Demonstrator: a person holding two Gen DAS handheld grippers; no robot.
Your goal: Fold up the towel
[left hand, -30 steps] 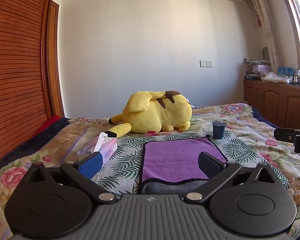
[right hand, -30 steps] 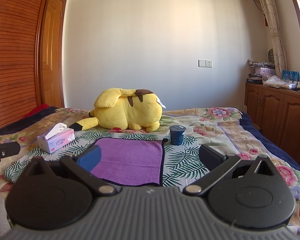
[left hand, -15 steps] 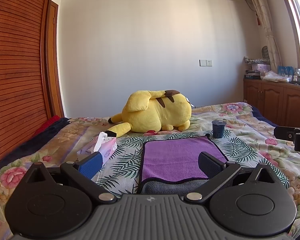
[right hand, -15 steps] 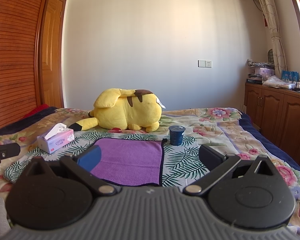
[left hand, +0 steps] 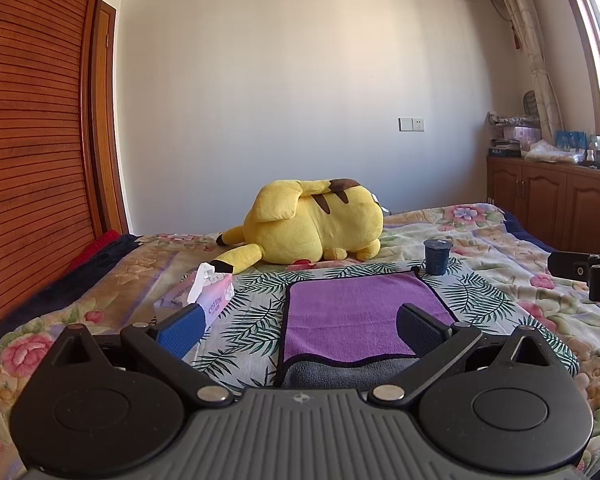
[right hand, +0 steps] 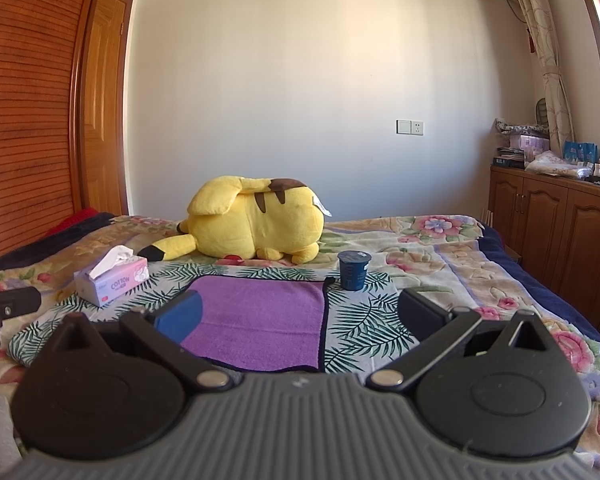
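Your purple towel (left hand: 364, 312) lies flat on the bed (left hand: 500, 280), on the palm-leaf patch of the floral bedspread, with a dark border round it and its grey underside turned up along the near edge. Take the towel as your landmark. Your left claw (left hand: 298, 326) hangs above its near edge with the fingers spread wide: the right-hand finger sits over the towel's near right part, the blue-padded one is off beyond the towel's left side, and nothing is between them. Your right claw (right hand: 300, 314) is likewise spread and holds nothing; it hovers over the towel's right border, its blue-padded finger over the towel's near left part and the other finger out over the leaf print to the towel's right. Whether either claw touches the cloth you cannot tell from these views. Just off the towel's far right corner stands a small dark blue cup (right hand: 354, 269), upright. Beyond the towel's far edge lies a yellow plush toy (left hand: 312, 226) on its side. To the towel's left, near its far left corner, sits a pink tissue box (right hand: 112, 280) with a tissue sticking up. Well to the towel's right, past the bed, stands a wooden cabinet (right hand: 556, 224) with clutter on top.
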